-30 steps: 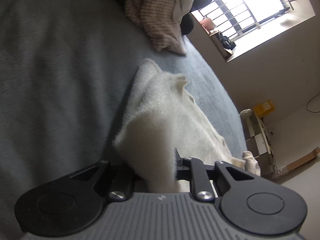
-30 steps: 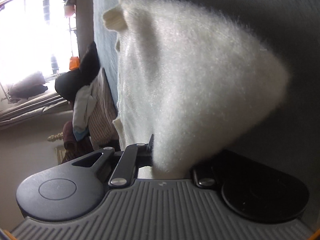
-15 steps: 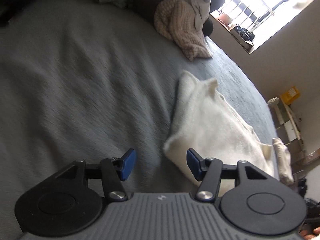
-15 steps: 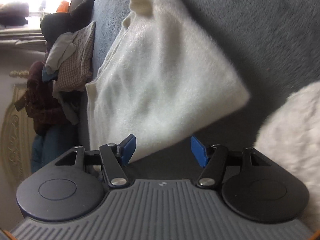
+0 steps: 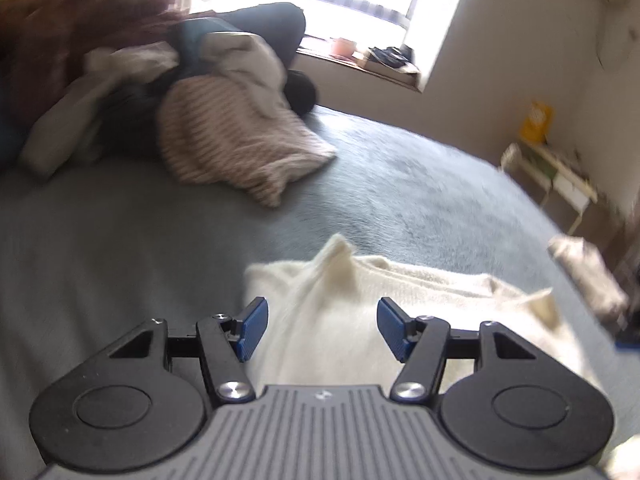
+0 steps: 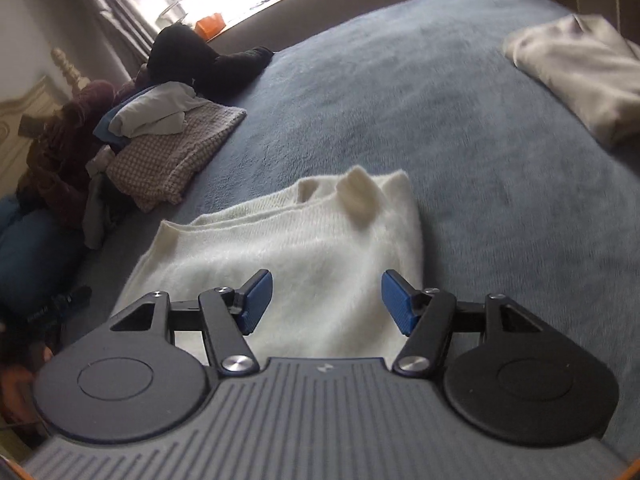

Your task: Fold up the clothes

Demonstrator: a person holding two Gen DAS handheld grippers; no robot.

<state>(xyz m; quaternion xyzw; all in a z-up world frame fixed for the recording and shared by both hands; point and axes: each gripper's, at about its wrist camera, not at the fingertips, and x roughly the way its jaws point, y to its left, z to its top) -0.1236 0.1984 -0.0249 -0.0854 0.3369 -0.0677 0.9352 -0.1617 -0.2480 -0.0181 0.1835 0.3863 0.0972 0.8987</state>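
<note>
A fluffy white sweater (image 5: 420, 292) lies folded on the grey-blue bed cover (image 5: 120, 240), a small cuff sticking up at its far edge. My left gripper (image 5: 322, 322) hovers over its near part, the jaws opening, with the blue pads clear of the knit. In the right wrist view the same sweater (image 6: 304, 248) lies flat below my right gripper (image 6: 326, 298), which stands open above it and grips nothing. Both grippers point down at the bed.
A pile of unfolded clothes (image 5: 224, 136) with a striped knit lies at the far side of the bed, seen too in the right wrist view (image 6: 160, 148). A folded beige garment (image 6: 580, 68) rests at the right. A bright window (image 5: 340, 0) and a small shelf (image 5: 560, 176) stand beyond.
Both grippers let go of the white sweater, opened, rose and rolled upright. The sweater dropped from their pads and now lies folded flat on the bed.
</note>
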